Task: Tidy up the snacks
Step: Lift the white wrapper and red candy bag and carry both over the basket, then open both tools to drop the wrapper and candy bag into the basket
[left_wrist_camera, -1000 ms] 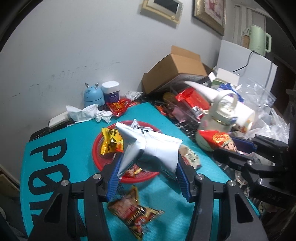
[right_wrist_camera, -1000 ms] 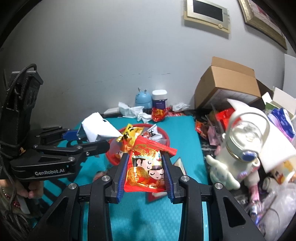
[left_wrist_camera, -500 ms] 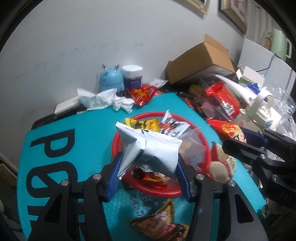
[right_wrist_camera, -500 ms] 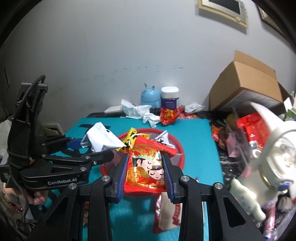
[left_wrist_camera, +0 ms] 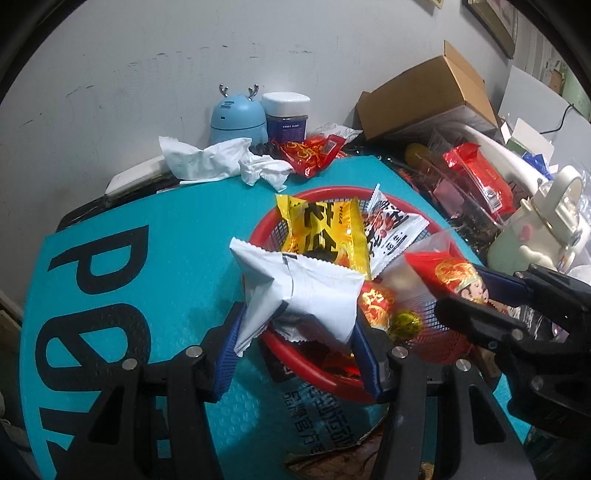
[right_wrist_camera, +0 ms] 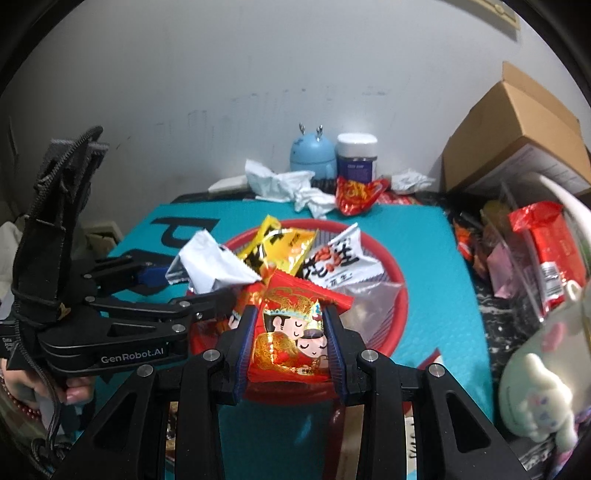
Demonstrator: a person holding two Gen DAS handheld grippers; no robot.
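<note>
A lived-in home corner: a cluttered worktop [left_wrist_camera: 110, 229] against a scuffed white wall [left_wrist_camera: 147, 55], framed pictures [left_wrist_camera: 491, 18] hanging far right, a blue deer-shaped humidifier [left_wrist_camera: 238, 120], crumpled tissues [left_wrist_camera: 207, 160], an open cardboard box [left_wrist_camera: 432, 96] and a plush toy [right_wrist_camera: 535, 391].

"GenRobot.AI" on the left gripper [right_wrist_camera: 207, 284]; "SWEET SLEEP" on the dark jar [left_wrist_camera: 286, 120].

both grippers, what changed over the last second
Both came forward and down over the red mesh basket. The left gripper kept its jaws clamped on the white foil snack packet; the right gripper kept hold of the red packet with the cartoon couple. Nothing was let go. The yellow packet stayed in the basket.
</note>
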